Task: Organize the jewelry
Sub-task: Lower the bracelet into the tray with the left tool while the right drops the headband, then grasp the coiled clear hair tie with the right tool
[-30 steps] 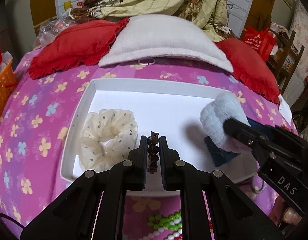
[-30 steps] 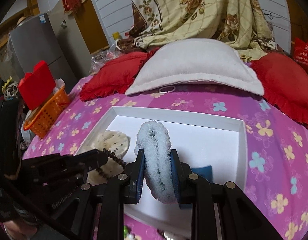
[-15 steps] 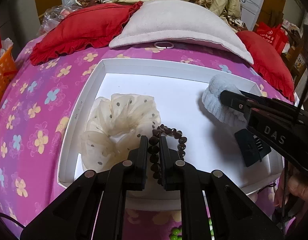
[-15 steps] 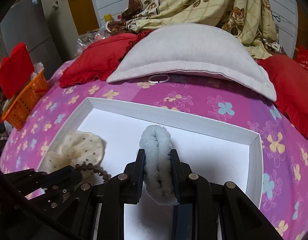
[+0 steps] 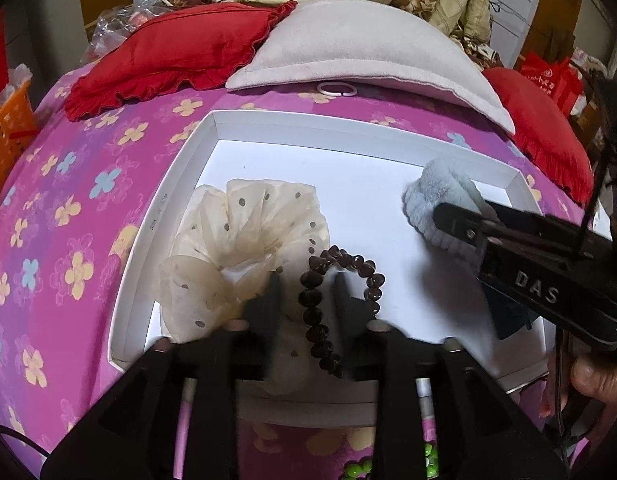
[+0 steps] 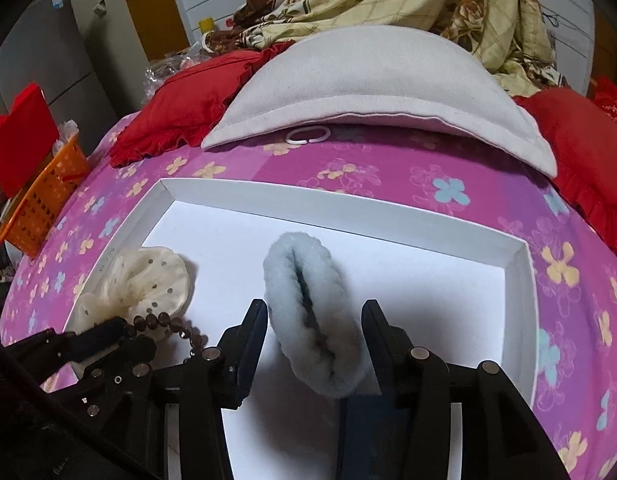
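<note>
A shallow white tray (image 5: 180, 184) lies on the pink flowered bedspread. My left gripper (image 5: 307, 284) is open, its fingers either side of a brown bead bracelet (image 5: 340, 276) that lies in the tray against a cream dotted scrunchie (image 5: 244, 236). My right gripper (image 6: 314, 312) is open, its fingers apart around a fluffy pale blue scrunchie (image 6: 312, 312) resting on the tray floor (image 6: 428, 288). The blue scrunchie (image 5: 440, 200) and right gripper also show at the right of the left wrist view. The cream scrunchie (image 6: 144, 280) and bracelet (image 6: 168, 324) show at the left of the right wrist view.
A dark blue item (image 5: 508, 316) lies in the tray under the right gripper. Green and white beads (image 5: 360, 466) lie in front of the tray. A grey cushion (image 6: 380, 92), red pillows (image 6: 188, 116) and a white ring (image 6: 308, 135) lie behind. An orange basket (image 6: 44, 200) stands at left.
Both grippers have opened. The left let go of the bead bracelet, which now lies beside the cream scrunchie. The right let go of the blue scrunchie on the tray floor.
</note>
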Demonstrator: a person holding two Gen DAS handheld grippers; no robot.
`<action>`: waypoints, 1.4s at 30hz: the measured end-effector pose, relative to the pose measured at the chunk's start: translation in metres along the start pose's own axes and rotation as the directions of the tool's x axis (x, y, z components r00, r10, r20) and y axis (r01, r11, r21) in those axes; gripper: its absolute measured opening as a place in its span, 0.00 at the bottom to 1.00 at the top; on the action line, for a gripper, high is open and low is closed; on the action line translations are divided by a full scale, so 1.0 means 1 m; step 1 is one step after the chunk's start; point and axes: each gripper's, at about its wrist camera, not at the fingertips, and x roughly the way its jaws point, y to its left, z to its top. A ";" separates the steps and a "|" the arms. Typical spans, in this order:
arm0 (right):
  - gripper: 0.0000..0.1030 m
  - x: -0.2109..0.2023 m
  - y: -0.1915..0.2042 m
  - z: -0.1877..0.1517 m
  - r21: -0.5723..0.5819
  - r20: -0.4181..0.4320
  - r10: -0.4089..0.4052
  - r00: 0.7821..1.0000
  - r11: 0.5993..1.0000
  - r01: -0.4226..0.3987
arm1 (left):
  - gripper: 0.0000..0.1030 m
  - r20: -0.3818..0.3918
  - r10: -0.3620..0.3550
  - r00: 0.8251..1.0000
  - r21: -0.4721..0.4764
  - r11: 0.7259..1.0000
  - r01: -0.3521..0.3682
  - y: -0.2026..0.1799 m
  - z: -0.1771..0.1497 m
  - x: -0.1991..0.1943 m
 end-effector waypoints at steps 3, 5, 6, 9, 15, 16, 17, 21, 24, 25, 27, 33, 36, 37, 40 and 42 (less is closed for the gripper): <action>0.46 -0.006 0.000 -0.004 0.006 0.002 0.012 1.000 1.000 -0.012 | 0.37 0.008 -0.012 1.000 -0.021 1.000 0.012 0.003 -0.001 -0.003; 0.46 -0.012 0.000 -0.005 0.007 0.008 0.017 1.000 1.000 -0.018 | 0.39 0.012 -0.013 1.000 -0.025 1.000 0.013 0.003 -0.002 -0.007; 0.46 -0.016 0.001 -0.006 0.006 0.014 0.022 1.000 1.000 -0.022 | 0.41 0.015 -0.012 1.000 -0.026 1.000 0.013 0.003 -0.002 -0.009; 0.46 -0.032 0.004 -0.009 0.002 0.043 0.029 0.999 1.000 -0.029 | 0.45 0.032 -0.006 0.999 -0.026 1.000 0.007 0.003 -0.004 -0.018; 0.60 -0.074 0.013 -0.020 -0.010 0.110 0.029 0.993 1.000 -0.028 | 0.50 0.074 0.004 0.997 -0.019 1.000 -0.002 0.002 -0.008 -0.041; 0.60 -0.080 0.014 -0.022 -0.013 0.116 0.029 0.993 1.000 -0.028 | 0.51 0.084 0.006 0.996 -0.014 1.000 -0.005 0.001 -0.010 -0.047; 0.60 -0.086 0.016 -0.026 -0.018 0.120 0.028 0.992 1.000 -0.026 | 0.51 0.092 0.009 0.996 -0.007 1.000 -0.008 0.000 -0.012 -0.052; 0.61 -0.112 0.022 -0.043 -0.024 0.143 0.031 0.989 0.999 -0.028 | 0.53 0.125 0.020 0.992 0.017 1.000 -0.022 -0.005 -0.020 -0.073; 0.63 -0.130 0.023 -0.058 -0.016 0.165 0.043 0.985 0.999 -0.041 | 0.53 0.157 0.030 0.987 0.028 0.999 -0.035 -0.008 -0.029 -0.091; 0.65 -0.137 0.023 -0.064 -0.013 0.175 0.042 0.984 0.999 -0.040 | 0.54 0.164 0.031 0.986 0.030 0.999 -0.037 -0.009 -0.032 -0.096; 0.66 -0.149 0.024 -0.075 -0.022 0.187 0.033 0.982 0.999 -0.029 | 0.55 0.178 0.030 0.984 0.037 0.999 -0.037 -0.011 -0.039 -0.107; 0.67 -0.174 0.011 -0.108 -0.022 0.198 -0.014 0.980 1.000 0.019 | 0.59 0.189 0.019 0.982 0.015 1.000 -0.022 -0.003 -0.062 -0.132; 0.67 -0.180 0.000 -0.128 0.000 0.185 -0.024 0.982 1.000 0.024 | 0.60 0.184 0.010 0.983 0.003 1.000 -0.011 0.002 -0.074 -0.140; 0.67 -0.182 -0.003 -0.135 0.008 0.180 -0.027 0.983 1.000 0.026 | 0.59 0.178 0.006 0.984 0.003 1.000 -0.006 0.002 -0.079 -0.142; 0.67 -0.184 -0.013 -0.152 0.031 0.167 -0.033 0.985 0.999 0.028 | 0.59 0.165 -0.005 0.986 0.016 1.000 0.002 0.002 -0.092 -0.145; 0.67 -0.184 -0.017 -0.162 0.042 0.155 -0.019 0.988 0.999 0.013 | 0.59 0.157 -0.004 0.988 0.027 1.000 0.000 0.001 -0.102 -0.147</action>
